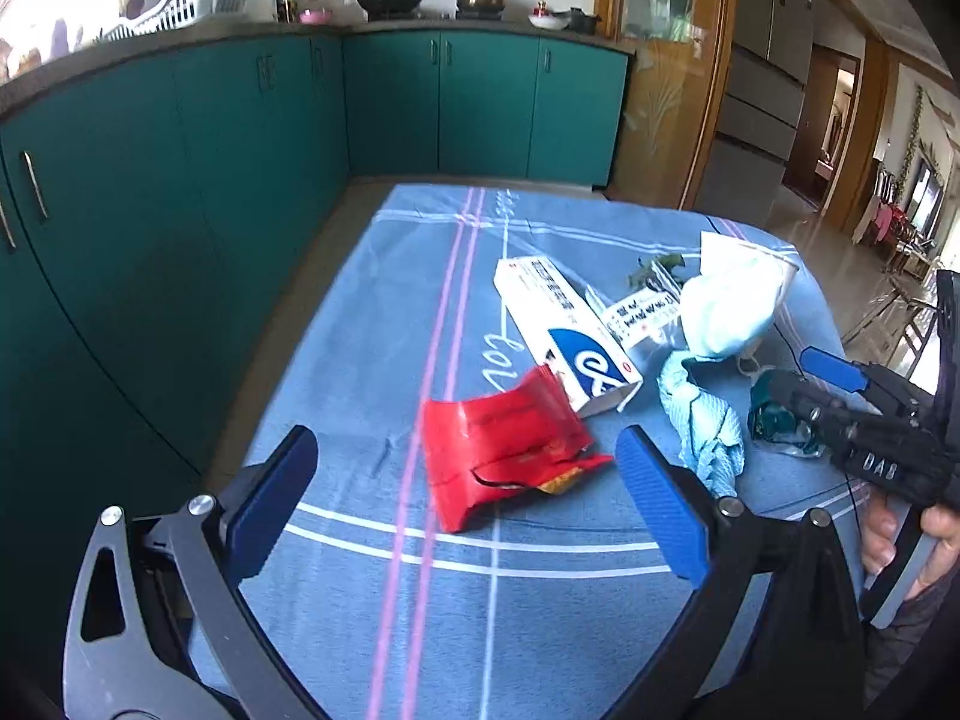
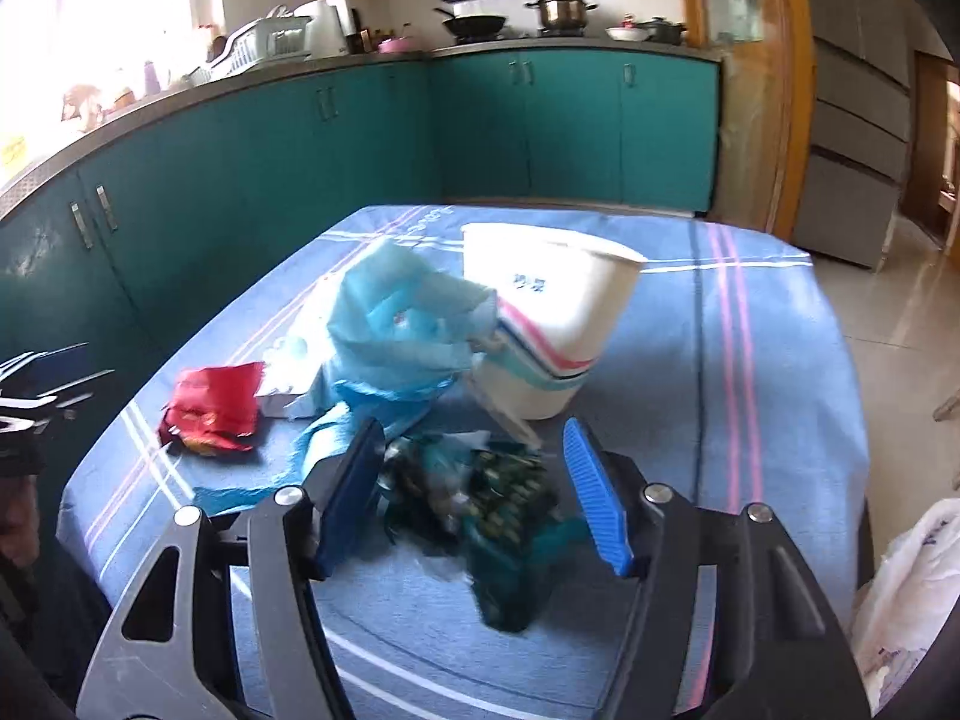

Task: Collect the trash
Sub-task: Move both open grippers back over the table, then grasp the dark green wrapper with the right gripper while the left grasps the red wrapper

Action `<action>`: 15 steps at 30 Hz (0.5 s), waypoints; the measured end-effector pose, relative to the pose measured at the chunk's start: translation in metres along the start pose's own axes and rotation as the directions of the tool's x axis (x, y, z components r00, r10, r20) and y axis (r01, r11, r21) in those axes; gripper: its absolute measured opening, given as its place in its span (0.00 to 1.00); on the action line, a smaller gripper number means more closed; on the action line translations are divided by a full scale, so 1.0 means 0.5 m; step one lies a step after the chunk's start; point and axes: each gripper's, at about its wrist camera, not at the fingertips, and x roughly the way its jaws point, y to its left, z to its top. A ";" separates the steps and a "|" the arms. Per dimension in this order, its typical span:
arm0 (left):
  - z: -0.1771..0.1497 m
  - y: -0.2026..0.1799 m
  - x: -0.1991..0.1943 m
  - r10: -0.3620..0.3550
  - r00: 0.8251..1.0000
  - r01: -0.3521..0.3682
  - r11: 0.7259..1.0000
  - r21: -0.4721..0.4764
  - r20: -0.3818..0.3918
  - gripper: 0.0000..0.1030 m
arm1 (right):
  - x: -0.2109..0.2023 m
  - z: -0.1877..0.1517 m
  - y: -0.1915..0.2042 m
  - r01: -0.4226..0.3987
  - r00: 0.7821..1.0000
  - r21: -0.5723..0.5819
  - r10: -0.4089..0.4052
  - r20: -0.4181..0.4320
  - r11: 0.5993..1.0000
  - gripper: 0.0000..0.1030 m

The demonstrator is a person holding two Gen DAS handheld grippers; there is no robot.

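Sideways, white paper cup [image 2: 549, 324], face mask [image 2: 402, 324] at mouth

Trash before you on the blue cloth: a crumpled red wrapper [image 1: 504, 450], torn along its near edge, lies flat nearest the left; its far corner touches a white-and-blue carton [image 1: 564, 330] lying on its side. A pale blue face mask [image 2: 402, 324] leans against a tipped white paper cup [image 2: 540, 324]. A crushed dark green foil wrapper [image 2: 492, 498] lies nearest.
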 end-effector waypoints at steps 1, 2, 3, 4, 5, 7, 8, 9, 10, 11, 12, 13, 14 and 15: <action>-0.003 -0.004 0.007 -0.003 1.000 0.003 1.000 0.000 -0.012 0.96 | 0.010 -0.003 0.006 0.003 1.000 -0.012 -0.003 -0.012 1.000 0.73; -0.005 -0.008 0.015 -0.006 1.000 0.006 1.000 0.000 -0.027 0.96 | 0.018 -0.004 0.010 0.005 1.000 -0.020 -0.006 -0.025 1.000 0.74; -0.006 -0.011 0.022 -0.009 0.999 0.009 1.000 -0.001 -0.037 0.96 | 0.028 -0.004 0.013 0.027 0.999 -0.033 -0.028 -0.035 0.999 0.75; -0.008 -0.015 0.026 -0.012 0.999 0.011 1.000 -0.005 -0.043 0.96 | 0.032 -0.001 0.016 0.045 0.998 -0.040 -0.047 -0.046 0.998 0.75; -0.009 -0.018 0.027 -0.015 0.999 0.014 1.000 -0.007 -0.045 0.96 | 0.037 -0.003 0.014 0.044 0.997 -0.037 -0.046 -0.055 0.998 0.75; -0.011 -0.026 0.031 -0.019 0.999 0.020 1.000 0.002 -0.050 0.97 | 0.048 -0.004 0.013 0.029 0.997 -0.009 -0.029 -0.074 1.000 0.75; -0.012 -0.030 0.033 -0.017 0.998 0.018 1.000 0.009 -0.052 0.97 | 0.052 -0.005 0.008 0.034 0.995 0.004 -0.034 -0.089 0.999 0.74; -0.014 -0.034 0.033 -0.013 0.999 0.014 1.000 0.018 -0.051 0.96 | 0.055 -0.007 0.001 0.033 0.994 0.023 -0.031 -0.103 0.999 0.72; -0.014 -0.036 0.033 -0.013 0.999 0.014 1.000 0.023 -0.050 0.96 | 0.058 -0.004 -0.004 0.027 0.994 0.036 -0.023 -0.105 0.999 0.63; -0.014 -0.038 0.033 -0.014 0.999 0.015 1.000 0.026 -0.049 0.96 | 0.055 -0.003 -0.011 0.021 0.994 0.048 -0.016 -0.105 0.999 0.59; -0.015 -0.039 0.032 -0.016 0.999 0.017 0.999 0.028 -0.049 0.96 | 0.051 -0.005 -0.016 0.018 0.994 0.057 -0.012 -0.108 0.998 0.58; -0.016 -0.039 0.032 -0.016 0.999 0.018 0.999 0.028 -0.049 0.96 | 0.047 -0.006 -0.019 0.014 0.993 0.064 -0.006 -0.117 0.998 0.57; -0.016 -0.039 0.034 -0.016 0.999 0.018 0.999 0.027 -0.050 0.96 | 0.040 -0.007 -0.021 0.008 0.993 0.064 0.000 -0.121 0.998 0.56; -0.016 -0.037 0.033 -0.016 0.999 0.017 1.000 0.025 -0.050 0.96 | 0.031 -0.008 -0.024 0.007 0.993 0.061 0.000 -0.120 0.998 0.56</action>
